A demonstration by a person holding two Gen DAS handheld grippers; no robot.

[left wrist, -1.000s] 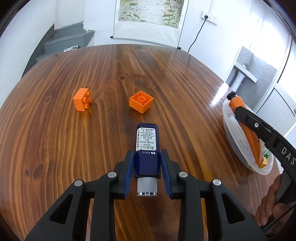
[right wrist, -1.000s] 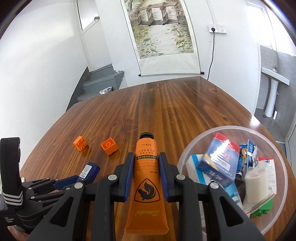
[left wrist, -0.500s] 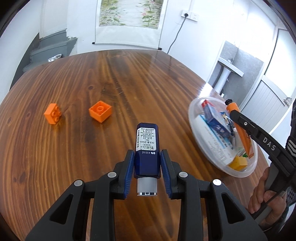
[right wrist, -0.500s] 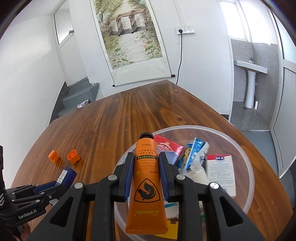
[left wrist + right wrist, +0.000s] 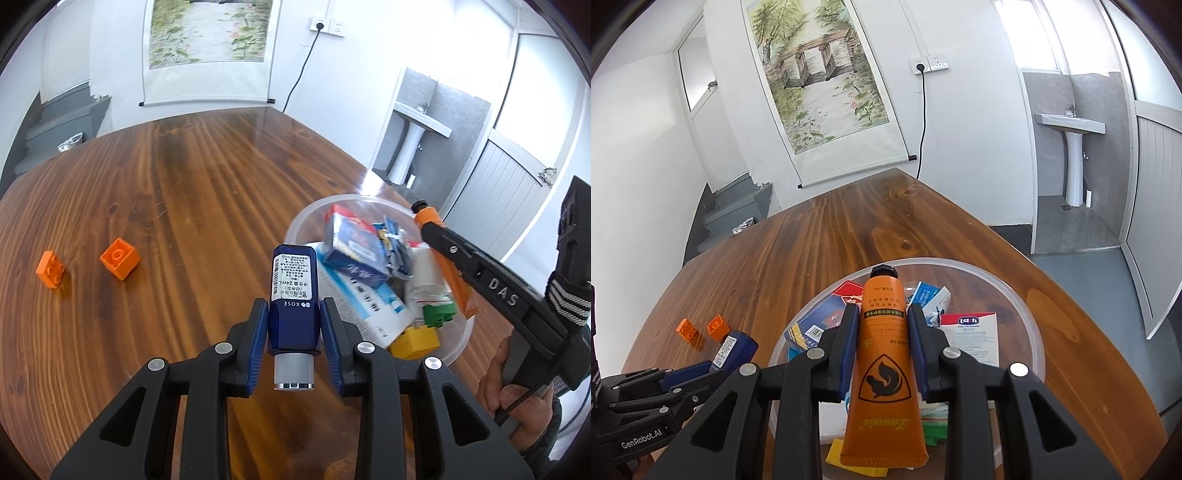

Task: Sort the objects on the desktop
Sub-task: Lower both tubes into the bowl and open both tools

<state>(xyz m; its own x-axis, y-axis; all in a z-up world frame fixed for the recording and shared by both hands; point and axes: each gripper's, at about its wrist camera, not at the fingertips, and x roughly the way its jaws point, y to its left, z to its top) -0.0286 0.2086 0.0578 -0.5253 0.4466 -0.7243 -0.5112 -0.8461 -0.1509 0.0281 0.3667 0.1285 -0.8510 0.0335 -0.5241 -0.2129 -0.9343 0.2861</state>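
Both claws have moved toward the clear bowl (image 5: 458, 343): the orange tube (image 5: 882, 354) now hangs above its contents, and the blue bottle (image 5: 293, 295) reaches its near rim

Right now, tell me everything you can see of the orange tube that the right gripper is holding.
The orange tube is a soft squeeze tube with a black screw cap, dark printed text, a black shield emblem and a flat crimped end nearest the camera. The right gripper is shut on its middle, blue pads pressing both sides. It hangs cap-forward over the clear plastic bowl, above the cartons in it, apparently touching nothing else.
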